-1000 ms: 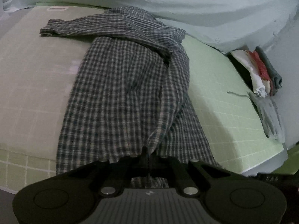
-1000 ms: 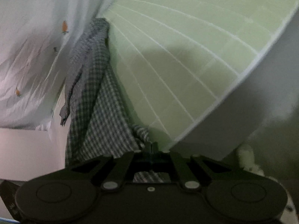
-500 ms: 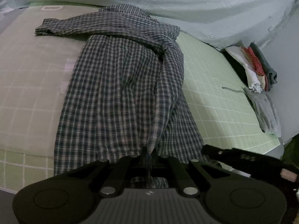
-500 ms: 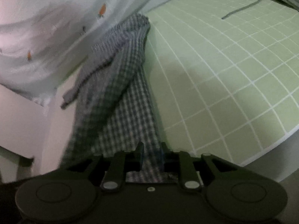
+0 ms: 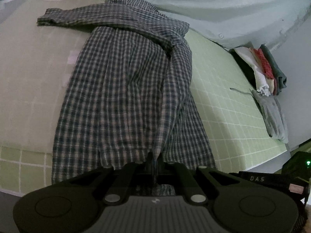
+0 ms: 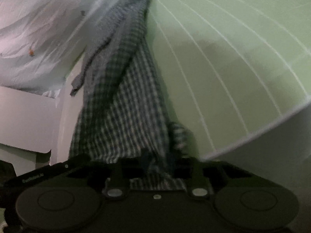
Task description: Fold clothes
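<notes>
A dark plaid shirt [image 5: 124, 89] lies lengthwise on the bed, one sleeve stretched to the far left, its hem hanging over the near edge. My left gripper [image 5: 154, 158] is shut on a fold of the shirt's hem. In the right wrist view the same plaid shirt [image 6: 124, 104] runs up from my right gripper [image 6: 155, 159], whose fingers stand apart around a bunch of hem cloth; the view is blurred. The right gripper's body [image 5: 272, 176] shows at the lower right of the left wrist view.
The bed has a green grid sheet [image 5: 229, 104] and a beige mat [image 5: 27, 62] on its left half. A pale carrot-print quilt [image 5: 213, 5] lies along the back. Folded clothes [image 5: 266, 69] and a grey garment [image 5: 274, 114] sit at the right edge.
My right gripper has swung and dropped closer to the hem, its fingers now around the cloth. The left gripper has kept its hold and edged slightly left.
</notes>
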